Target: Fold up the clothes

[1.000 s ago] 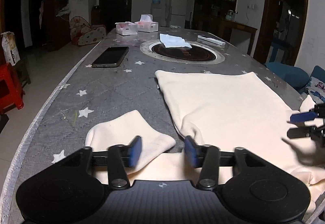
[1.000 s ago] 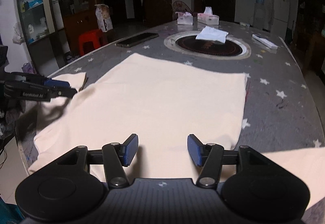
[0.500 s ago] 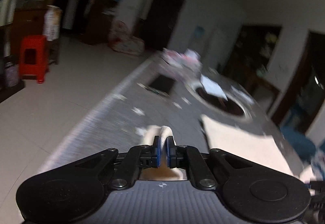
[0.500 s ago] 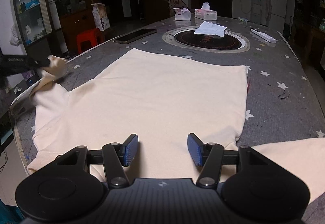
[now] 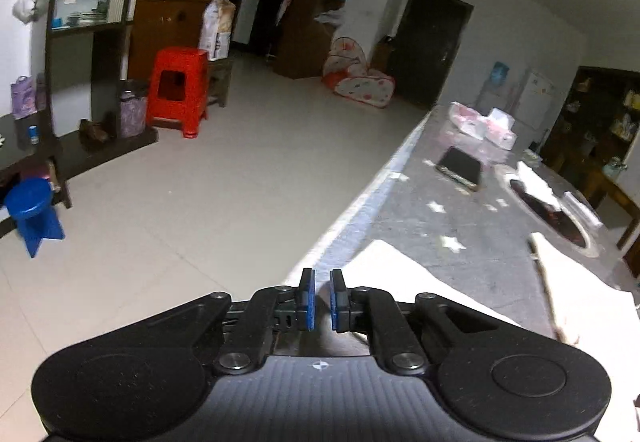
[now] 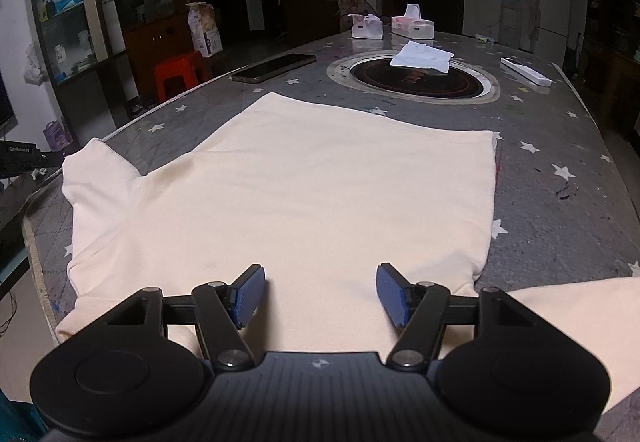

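Cream shirt [image 6: 320,193] lies flat on the grey star-print worktop [image 6: 560,145], body spread out, hem toward the round burner plate [image 6: 416,77].

Left sleeve [image 6: 100,177] is laid out toward the worktop's left edge, its end close to the rim. Right sleeve [image 6: 572,318] runs off toward the near right corner.

Right tongs [image 6: 320,292]: wide open, blue pads well apart, hanging over the near edge of the shirt body. Nothing between the pads; cannot tell if they touch the cloth.

Left tongs [image 5: 319,300]: pads almost together with a narrow gap between them, and nothing visible in that gap. They sit out past the worktop's left edge, over the floor [image 5: 200,181], with the camera angled out to the room. The sleeve end [image 5: 396,270] lies on the worktop just to the right of the pads. In the right wrist view the left tongs [image 6: 44,159] show only as a dark bar at the far left, near the sleeve end but apart from it.

Other stuff on the worktop, all well clear of the shirt:
- phone [image 6: 276,67] at far left
- white cloth [image 6: 420,55] on the burner plate
- two tissue boxes [image 6: 412,25] at the far end
- white remote [image 6: 526,70] at far right

Left view is motion-blurred on the worktop side.
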Demonstrator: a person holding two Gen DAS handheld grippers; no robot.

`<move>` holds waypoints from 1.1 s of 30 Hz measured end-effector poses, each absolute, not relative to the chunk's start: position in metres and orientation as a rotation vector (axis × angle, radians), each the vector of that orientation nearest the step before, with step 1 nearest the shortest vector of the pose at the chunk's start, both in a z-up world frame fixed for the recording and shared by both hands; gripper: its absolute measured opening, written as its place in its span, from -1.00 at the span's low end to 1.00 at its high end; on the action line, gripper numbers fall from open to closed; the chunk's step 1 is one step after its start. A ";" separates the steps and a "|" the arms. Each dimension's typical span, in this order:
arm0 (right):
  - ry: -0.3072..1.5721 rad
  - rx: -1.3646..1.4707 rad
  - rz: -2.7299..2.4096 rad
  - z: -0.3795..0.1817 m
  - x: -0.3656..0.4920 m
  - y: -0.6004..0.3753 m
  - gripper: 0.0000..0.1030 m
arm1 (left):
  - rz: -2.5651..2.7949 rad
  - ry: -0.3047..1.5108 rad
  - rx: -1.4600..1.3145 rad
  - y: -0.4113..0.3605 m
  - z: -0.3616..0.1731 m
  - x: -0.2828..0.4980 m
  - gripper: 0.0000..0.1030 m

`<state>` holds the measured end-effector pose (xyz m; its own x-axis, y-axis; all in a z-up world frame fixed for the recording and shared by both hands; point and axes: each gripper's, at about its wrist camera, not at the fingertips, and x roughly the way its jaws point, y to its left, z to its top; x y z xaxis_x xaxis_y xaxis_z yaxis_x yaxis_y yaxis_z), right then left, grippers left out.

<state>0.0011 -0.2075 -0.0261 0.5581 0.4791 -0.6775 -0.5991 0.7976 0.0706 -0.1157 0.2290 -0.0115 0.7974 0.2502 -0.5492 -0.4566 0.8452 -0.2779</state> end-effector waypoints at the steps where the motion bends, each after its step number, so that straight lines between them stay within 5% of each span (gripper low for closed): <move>1: 0.743 -0.177 0.640 -0.026 0.001 -0.207 0.24 | 0.357 0.520 -0.406 0.223 -0.009 -0.114 -0.84; 19: 0.744 -0.183 0.647 -0.027 0.001 -0.205 0.35 | 0.312 0.604 -0.264 0.217 -0.023 -0.045 -0.72; 22: 0.742 -0.181 0.649 -0.027 0.000 -0.204 0.35 | 0.219 0.605 -0.268 0.190 -0.017 -0.049 -0.47; 33: 0.732 -0.170 0.662 -0.024 -0.002 -0.203 0.36 | -0.189 0.627 -0.308 0.084 -0.005 -0.044 -0.50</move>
<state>-0.0024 -0.2028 -0.0239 0.5523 0.4990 -0.6678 -0.6137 0.7855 0.0795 -0.0438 0.0841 -0.0046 0.7946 -0.2653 -0.5462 0.0802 0.9375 -0.3387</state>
